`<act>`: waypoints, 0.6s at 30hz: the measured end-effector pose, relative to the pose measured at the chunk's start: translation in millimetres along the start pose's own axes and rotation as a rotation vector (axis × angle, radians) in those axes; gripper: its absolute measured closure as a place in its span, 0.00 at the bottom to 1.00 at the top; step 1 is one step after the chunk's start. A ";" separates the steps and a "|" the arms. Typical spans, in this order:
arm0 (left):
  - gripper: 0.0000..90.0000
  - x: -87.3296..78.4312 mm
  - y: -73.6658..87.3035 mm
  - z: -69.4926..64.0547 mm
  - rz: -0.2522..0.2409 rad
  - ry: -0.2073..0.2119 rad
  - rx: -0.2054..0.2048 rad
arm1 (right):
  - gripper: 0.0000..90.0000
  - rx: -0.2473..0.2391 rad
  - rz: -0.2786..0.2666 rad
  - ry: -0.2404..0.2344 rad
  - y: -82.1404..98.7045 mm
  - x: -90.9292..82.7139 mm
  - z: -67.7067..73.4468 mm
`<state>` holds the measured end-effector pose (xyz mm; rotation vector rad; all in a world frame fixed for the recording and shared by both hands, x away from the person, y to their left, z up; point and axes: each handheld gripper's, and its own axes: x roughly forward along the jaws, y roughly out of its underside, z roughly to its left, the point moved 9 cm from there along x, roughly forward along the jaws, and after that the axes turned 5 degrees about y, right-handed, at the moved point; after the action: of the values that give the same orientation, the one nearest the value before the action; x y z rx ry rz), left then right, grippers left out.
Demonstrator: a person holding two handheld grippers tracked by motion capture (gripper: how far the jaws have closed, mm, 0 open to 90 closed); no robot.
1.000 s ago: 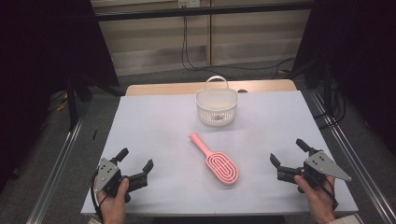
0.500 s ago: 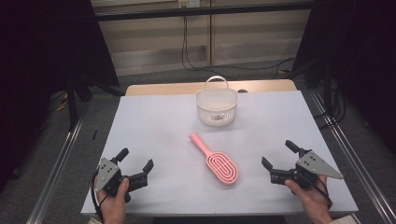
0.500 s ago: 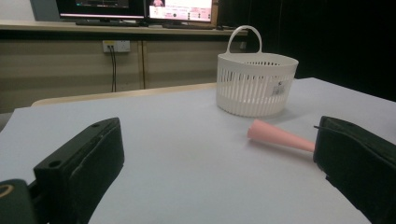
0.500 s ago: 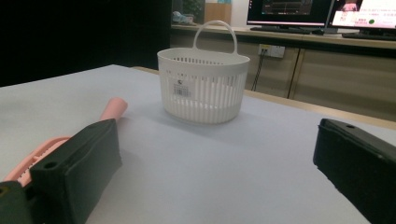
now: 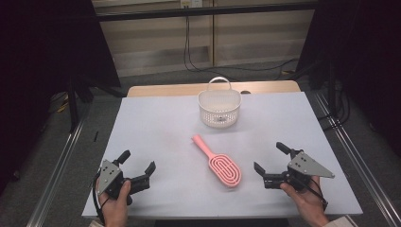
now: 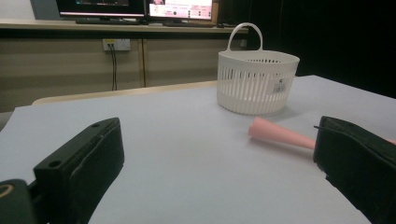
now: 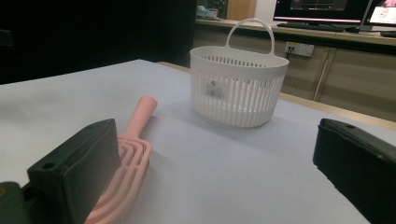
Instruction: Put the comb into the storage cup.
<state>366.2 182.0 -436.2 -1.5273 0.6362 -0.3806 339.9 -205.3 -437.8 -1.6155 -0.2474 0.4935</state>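
A pink hairbrush [image 5: 218, 161] lies flat at the table's middle, handle toward the far left. A white slatted basket [image 5: 219, 108] with a hoop handle stands behind it. My left gripper [image 5: 138, 168] rests open near the front left corner, well left of the brush. My right gripper [image 5: 270, 158] is open at the front right, its near jaw close beside the brush head. In the left gripper view the brush handle [image 6: 280, 134] and basket [image 6: 258, 82] lie ahead to the right. In the right gripper view the brush [image 7: 133, 149] runs past the left jaw toward the basket [image 7: 238, 87].
The white tabletop [image 5: 156, 132] has a wooden strip along its far edge. Metal rails [image 5: 56, 175] flank both sides. Cables [image 5: 198, 61] hang on the wall behind, and monitors [image 6: 180, 9] sit on a far counter.
My right gripper has slid left across the table toward the brush head. The left gripper, brush and basket have stayed put.
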 end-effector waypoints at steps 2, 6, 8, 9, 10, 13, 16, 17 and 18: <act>0.02 -0.2 0.6 0.3 0.007 -0.001 0.005 | 0.00 0.004 0.005 -0.006 -0.9 2.4 0.7; 0.02 -0.2 0.5 0.2 0.005 -0.001 0.005 | 0.00 0.013 0.019 -0.021 -0.7 8.6 1.3; 0.02 0.2 0.8 0.4 0.006 -0.001 0.003 | 0.00 0.012 0.022 -0.017 -0.5 10.2 0.6; 0.02 0.3 0.8 0.4 0.006 -0.001 0.003 | 0.00 0.015 0.026 -0.017 -0.5 12.1 0.1; 0.02 0.1 0.8 0.4 0.007 0.000 0.006 | 0.00 0.016 0.027 -0.024 -0.6 13.9 0.5; 0.02 -0.2 0.3 0.3 0.004 0.000 0.006 | 0.00 0.008 0.038 -0.035 -1.3 17.3 2.5; 0.02 -0.2 0.2 0.6 0.002 -0.001 0.002 | 0.00 -0.002 0.056 -0.054 -1.7 21.0 6.0; 0.02 -0.2 0.3 0.6 0.002 0.000 0.002 | 0.01 0.002 0.064 -0.058 -1.9 21.3 7.2; 0.02 -0.4 0.4 0.6 0.004 0.001 0.006 | 0.01 -0.003 0.067 -0.060 -2.8 22.5 8.0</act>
<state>366.1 182.8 -436.5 -1.5199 0.6390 -0.3800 356.4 -187.9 -439.1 -1.6171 -0.2394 0.5941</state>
